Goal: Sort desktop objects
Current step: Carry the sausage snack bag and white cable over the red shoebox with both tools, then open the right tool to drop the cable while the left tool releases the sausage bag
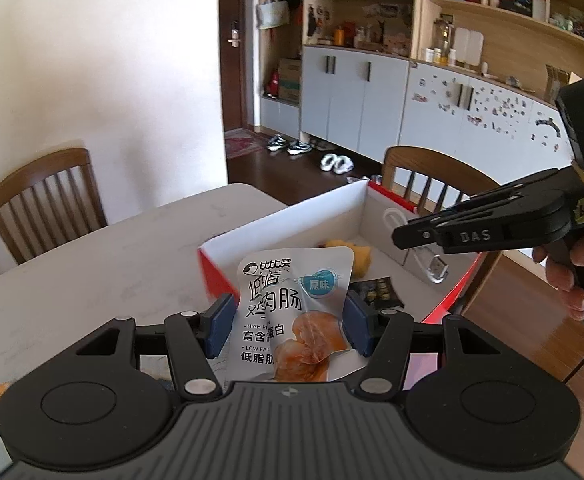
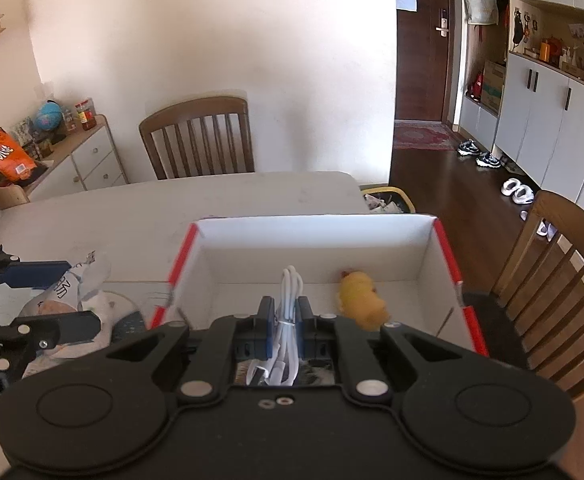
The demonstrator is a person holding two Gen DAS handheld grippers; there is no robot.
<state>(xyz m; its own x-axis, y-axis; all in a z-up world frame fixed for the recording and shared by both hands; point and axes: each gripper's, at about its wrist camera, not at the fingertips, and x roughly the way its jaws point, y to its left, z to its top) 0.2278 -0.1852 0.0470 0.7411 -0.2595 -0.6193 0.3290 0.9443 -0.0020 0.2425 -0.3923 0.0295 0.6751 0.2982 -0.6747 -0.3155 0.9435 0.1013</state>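
Observation:
My left gripper [image 1: 290, 322] is shut on a white snack packet [image 1: 292, 312] printed with Chinese text, held upright just short of a red box with white inner walls [image 1: 292, 216]. My right gripper [image 2: 286, 318] is shut on a coiled white USB cable [image 2: 290, 304] and hangs over the box [image 2: 316, 236]. In the left wrist view that gripper [image 1: 402, 236] comes in from the right, the cable's plug [image 1: 438, 268] dangling below it. A yellow soft toy [image 2: 362, 300] lies inside the box, and a dark packet [image 1: 378, 290] lies near it.
The box stands on a pale table [image 2: 132, 208] with wooden chairs [image 2: 200, 136] around it. A low cabinet [image 2: 72, 160] with clutter stands at the left. A hand [image 1: 568, 280] holds the right gripper's handle. Cupboards [image 1: 352, 96] and shoes [image 1: 292, 146] lie beyond.

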